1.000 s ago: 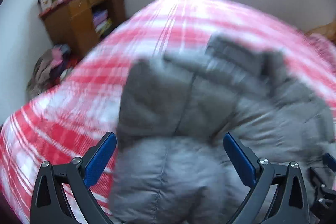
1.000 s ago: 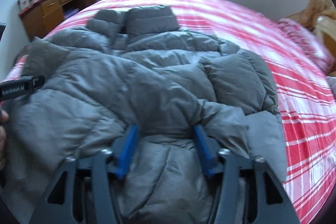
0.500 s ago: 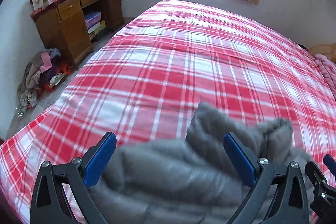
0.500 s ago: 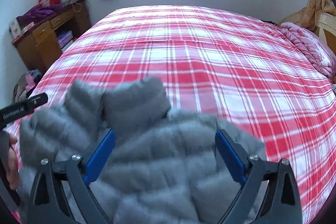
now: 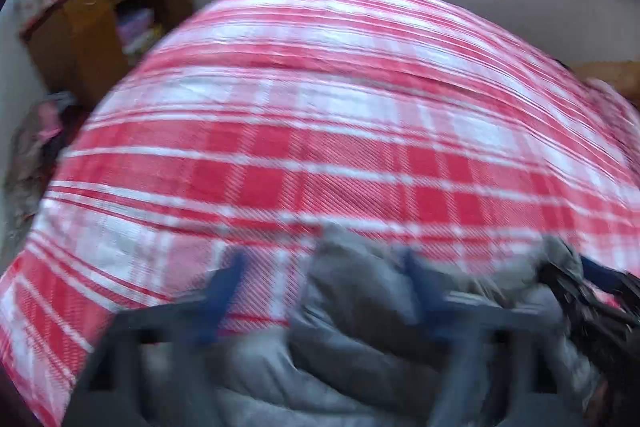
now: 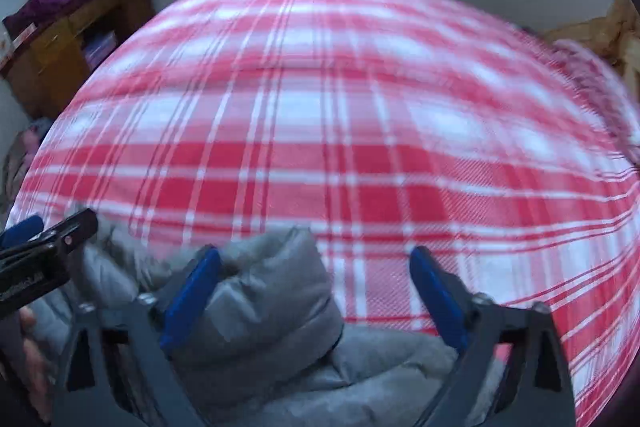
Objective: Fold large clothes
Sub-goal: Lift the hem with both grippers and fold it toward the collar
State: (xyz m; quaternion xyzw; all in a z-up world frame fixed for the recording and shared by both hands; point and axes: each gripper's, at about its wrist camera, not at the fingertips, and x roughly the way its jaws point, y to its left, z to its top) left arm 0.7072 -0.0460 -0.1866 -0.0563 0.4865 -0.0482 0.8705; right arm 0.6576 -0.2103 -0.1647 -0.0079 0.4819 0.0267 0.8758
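Observation:
A grey puffer jacket point(image 5: 360, 339) lies bunched at the near edge of the red plaid bed point(image 5: 320, 107). In the blurred left wrist view my left gripper point(image 5: 322, 287) hangs over the jacket's left edge. Its jaws are closing: the right finger is over the fabric, the left finger over bare bedspread. In the right wrist view the jacket's collar fold point(image 6: 272, 291) sits between the closing jaws of my right gripper point(image 6: 314, 291). It touches only the left pad point(image 6: 192, 291). The left gripper point(image 6: 40, 247) shows at that view's left edge, in a hand point(image 6: 24, 347).
The plaid bedspread point(image 6: 340, 107) stretches bare toward the window wall. A wooden desk point(image 5: 100, 19) piled with things stands at the left, with a heap of clothes point(image 5: 36, 139) on the floor below it. Pink bedding point(image 6: 580, 67) lies at the bed's right side.
The jacket has gone from filling both views to a bunch at their bottom edge. The right gripper let go of the fabric it pinched. The left jaws stand narrower than before.

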